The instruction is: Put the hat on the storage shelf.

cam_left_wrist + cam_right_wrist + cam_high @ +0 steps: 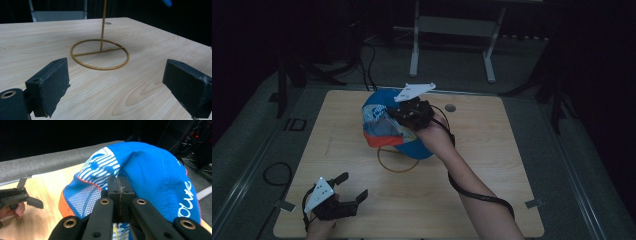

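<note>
High view: your right gripper (404, 116) is pinched on the blue cap (384, 112) above the wire stand (398, 159), left gripper (353, 187) gaping and idle, so next lower it onto the post.

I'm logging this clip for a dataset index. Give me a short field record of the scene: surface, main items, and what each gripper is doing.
surface: wooden table
item held: blue cap with striped and mesh panels and an orange edge
stand: thin gold wire stand, ring base flat on the table, upright rod rising from its crossbar
cap position: up by the stand's rod, above the ring base
right gripper: jaws shut on the cap's fabric
left gripper: jaws wide open, holding nothing, low at the near left of the table, facing the stand
</note>
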